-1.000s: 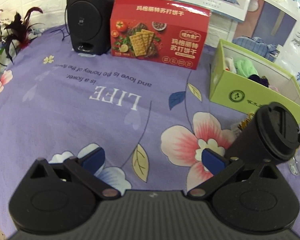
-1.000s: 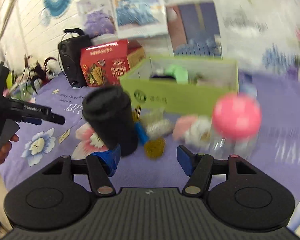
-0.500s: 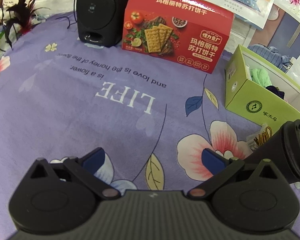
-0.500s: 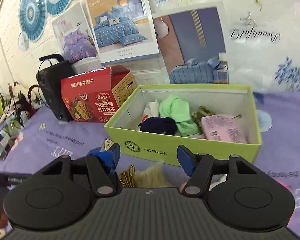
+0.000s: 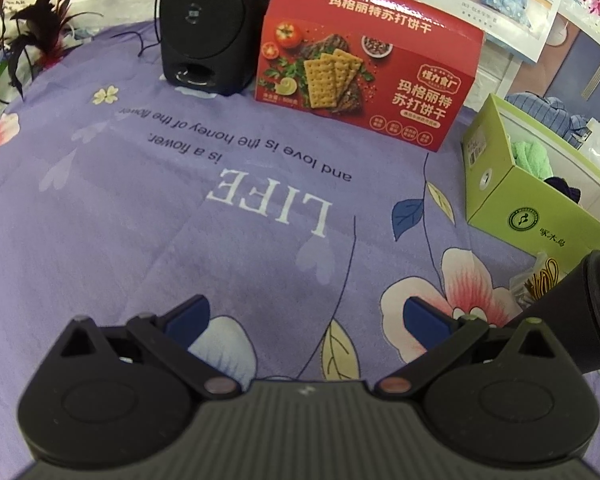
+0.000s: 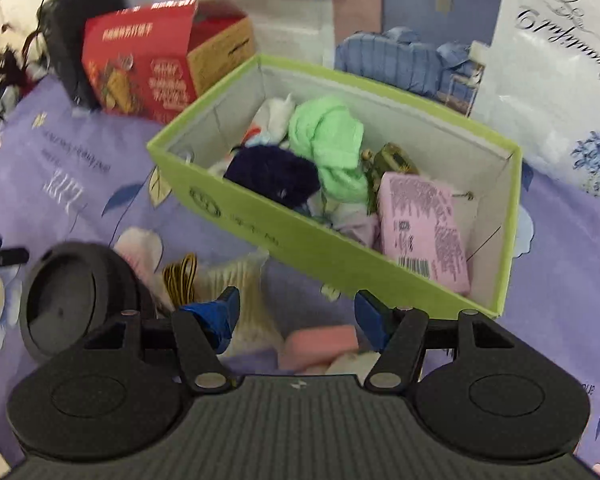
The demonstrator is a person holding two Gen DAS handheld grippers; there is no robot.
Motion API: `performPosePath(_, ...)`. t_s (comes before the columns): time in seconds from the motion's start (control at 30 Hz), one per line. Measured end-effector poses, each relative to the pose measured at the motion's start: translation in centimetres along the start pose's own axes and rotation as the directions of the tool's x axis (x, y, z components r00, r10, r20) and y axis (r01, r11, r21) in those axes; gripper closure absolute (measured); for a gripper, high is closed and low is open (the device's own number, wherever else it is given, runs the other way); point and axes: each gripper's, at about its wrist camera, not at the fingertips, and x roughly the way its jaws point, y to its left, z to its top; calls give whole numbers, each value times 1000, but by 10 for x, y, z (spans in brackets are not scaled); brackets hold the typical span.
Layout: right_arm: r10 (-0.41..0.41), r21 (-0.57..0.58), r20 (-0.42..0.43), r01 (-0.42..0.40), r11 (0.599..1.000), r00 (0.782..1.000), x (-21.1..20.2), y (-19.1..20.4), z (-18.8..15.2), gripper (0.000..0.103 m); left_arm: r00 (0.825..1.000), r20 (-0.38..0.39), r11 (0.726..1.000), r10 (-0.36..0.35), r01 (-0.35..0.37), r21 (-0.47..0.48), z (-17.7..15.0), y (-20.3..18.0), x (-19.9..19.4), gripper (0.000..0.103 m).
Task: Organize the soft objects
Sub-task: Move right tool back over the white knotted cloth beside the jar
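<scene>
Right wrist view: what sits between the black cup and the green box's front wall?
In the right wrist view, yellow bands and a clear packet, between black cup and green box.

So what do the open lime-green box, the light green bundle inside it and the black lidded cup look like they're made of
Open lime-green box: probably cardboard, matte, with thin flat walls, sharp folded edges and a pale lining.
Light green bundle: soft cloth, perhaps fleecy; it is crumpled and fuzzy.
Black lidded cup: lid looks like moulded matte plastic; the body's material is unclear.

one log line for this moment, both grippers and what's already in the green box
left gripper: open, empty | right gripper: open, empty, above pink item | green box: green cloth, dark cloth, pink packet
</scene>
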Motion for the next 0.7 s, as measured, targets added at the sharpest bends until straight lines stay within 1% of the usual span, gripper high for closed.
performPosePath(0.07, -5, 18, -19, 5, 1000, 1000, 3, -8, -1, 54, 1000, 1, 1000, -1, 1, -4, -1, 0, -1, 1)
performPosePath(0.13, -17, 80, -53, 21, 997, 998, 10, -20, -1, 54, 1000, 2, 1000, -2, 2, 1, -3, -1, -2, 1)
performPosePath(0.2, -17, 136, -52, 24, 990, 999, 16, -28, -2, 54, 1000, -4, 1000, 0, 0, 1, -4, -4, -1, 1)
performPosePath(0.23, -34, 157, -52, 42, 987, 998, 19, -30, -3, 54, 1000, -3, 1000, -3, 3, -3, -4, -4, -1, 1)
performPosePath(0.27, -50, 167, -64, 60, 984, 997, 24, -30, -3, 54, 1000, -4, 1000, -10, 9, -4, -4, -6, -1, 1)
performPosePath(0.33, -54, 186, -102, 72, 980, 993, 35, -31, -2, 54, 1000, -7, 1000, -14, 14, -3, -5, -9, -1, 1)
performPosePath(0.4, -26, 186, -138, 52, 981, 990, 43, -26, -2, 54, 1000, -3, 1000, -20, 20, 5, -6, -11, -3, 1)
performPosePath(0.5, -11, 173, -176, 42, 984, 984, 45, -16, -5, 54, 1000, 9, 1000, -23, 23, 8, -7, -12, -8, 1)
performPosePath(0.63, 2, 229, -145, 32, 973, 989, 31, -14, -20, 53, 1000, 9, 1000, -26, 26, -12, -7, -10, -7, 1)
performPosePath(0.7, 36, 271, -122, -2, 963, 992, 23, -13, -31, 52, 999, 3, 999, -33, 33, -15, -7, -11, -5, 1)
